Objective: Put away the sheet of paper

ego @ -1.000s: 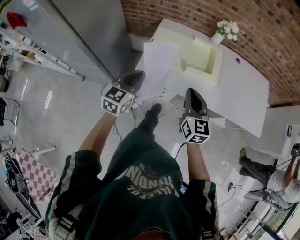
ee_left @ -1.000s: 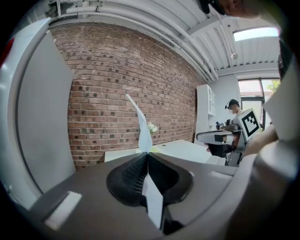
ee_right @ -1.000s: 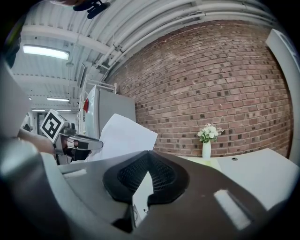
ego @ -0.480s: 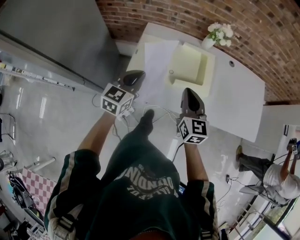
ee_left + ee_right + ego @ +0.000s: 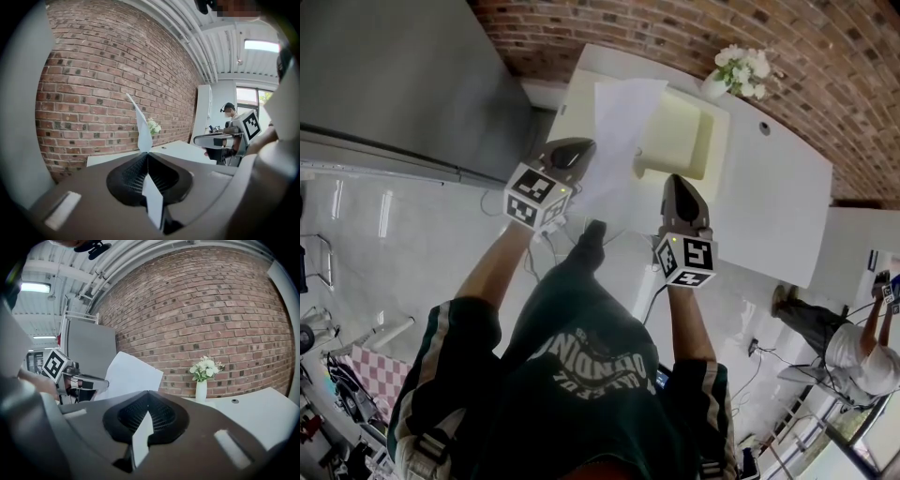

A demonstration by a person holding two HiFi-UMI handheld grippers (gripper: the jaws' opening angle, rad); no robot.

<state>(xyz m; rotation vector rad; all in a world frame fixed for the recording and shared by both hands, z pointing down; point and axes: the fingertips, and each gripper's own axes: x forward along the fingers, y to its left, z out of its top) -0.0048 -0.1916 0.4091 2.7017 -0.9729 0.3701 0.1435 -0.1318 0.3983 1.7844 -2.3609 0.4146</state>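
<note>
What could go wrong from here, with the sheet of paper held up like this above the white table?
1. The sheet of paper is pinched only along its near edge by the shut left gripper and, it seems, the right gripper. It bows between them, so moving them apart might tear it or pull it free.
2. Its free end stands up not far from the vase of flowers beside the yellow tray; a wide sweep could tip the vase.

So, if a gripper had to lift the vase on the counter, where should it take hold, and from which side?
Probably the narrow white body of the vase, below the flowers, with the jaws level. It stands upright, and the brick wall is right behind it, so come from the open counter side in front.
</note>
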